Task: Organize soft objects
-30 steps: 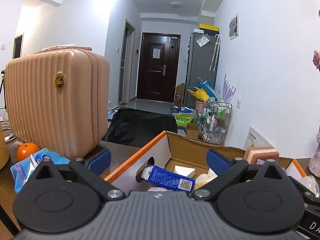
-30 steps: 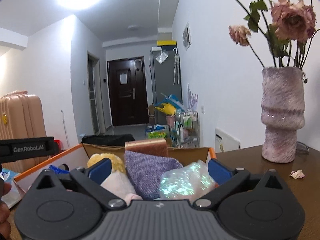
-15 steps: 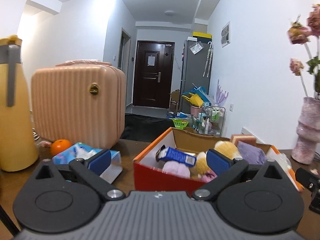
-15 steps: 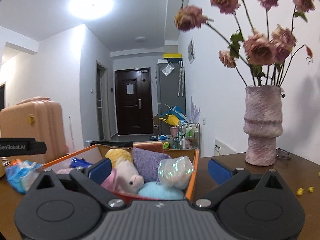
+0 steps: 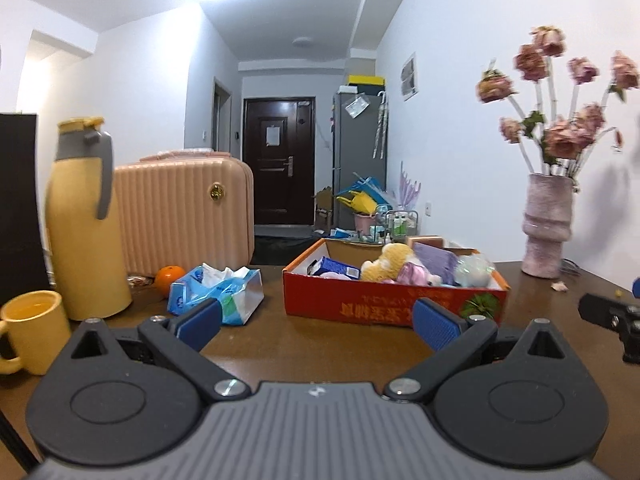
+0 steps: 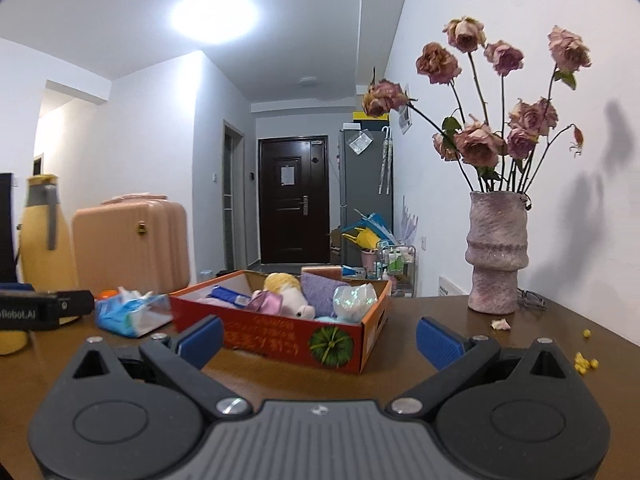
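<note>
Now your left tongs (image 5: 316, 319) and right tongs (image 6: 319, 335) gape empty. At frame centre, the red box (image 6: 280, 336) holds a yellow plush (image 6: 281, 282), purple cushion (image 6: 320, 290) and blue packet (image 6: 230, 295).

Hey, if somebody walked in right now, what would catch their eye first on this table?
Probably the red cardboard box mid-table, heaped with soft things such as a yellow plush toy and a purple cloth. To its right, by the wall, stands a pink vase of dried roses; far left are a tall yellow thermos and a peach suitcase.
</note>
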`<state>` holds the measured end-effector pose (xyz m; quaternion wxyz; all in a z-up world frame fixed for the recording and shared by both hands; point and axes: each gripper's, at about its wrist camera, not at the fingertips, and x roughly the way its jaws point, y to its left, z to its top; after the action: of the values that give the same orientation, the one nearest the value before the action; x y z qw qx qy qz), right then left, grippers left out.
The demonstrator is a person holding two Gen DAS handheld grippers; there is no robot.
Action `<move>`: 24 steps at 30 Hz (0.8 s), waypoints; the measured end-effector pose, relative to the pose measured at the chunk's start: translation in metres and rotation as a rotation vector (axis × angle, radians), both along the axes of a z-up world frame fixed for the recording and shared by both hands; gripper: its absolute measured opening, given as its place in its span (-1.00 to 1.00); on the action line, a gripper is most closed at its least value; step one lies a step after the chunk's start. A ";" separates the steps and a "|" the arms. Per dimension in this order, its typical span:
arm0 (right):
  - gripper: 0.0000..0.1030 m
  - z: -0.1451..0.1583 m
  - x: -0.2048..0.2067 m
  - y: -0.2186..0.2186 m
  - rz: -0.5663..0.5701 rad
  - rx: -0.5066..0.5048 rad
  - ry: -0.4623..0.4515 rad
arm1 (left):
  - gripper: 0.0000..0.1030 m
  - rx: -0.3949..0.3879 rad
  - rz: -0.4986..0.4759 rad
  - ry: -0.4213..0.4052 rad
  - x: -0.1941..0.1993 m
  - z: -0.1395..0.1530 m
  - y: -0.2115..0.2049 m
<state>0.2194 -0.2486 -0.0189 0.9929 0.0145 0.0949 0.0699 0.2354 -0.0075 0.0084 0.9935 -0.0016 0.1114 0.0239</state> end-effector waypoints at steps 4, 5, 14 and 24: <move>1.00 0.004 -0.045 -0.003 0.013 0.001 -0.004 | 1.00 0.021 -0.024 -0.027 -0.054 -0.003 -0.002; 1.00 0.004 -0.055 -0.003 0.017 -0.001 0.001 | 1.00 0.024 -0.026 -0.032 -0.068 -0.005 -0.003; 1.00 0.005 -0.114 -0.016 -0.022 -0.012 0.035 | 1.00 0.013 -0.053 -0.029 -0.132 -0.016 -0.008; 1.00 0.008 -0.136 -0.018 -0.035 -0.017 0.029 | 1.00 0.011 -0.079 -0.041 -0.152 -0.013 -0.011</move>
<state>0.0831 -0.2661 -0.0106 0.9926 0.0087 0.1095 0.0515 0.0837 -0.0189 -0.0043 0.9957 0.0079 0.0907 -0.0146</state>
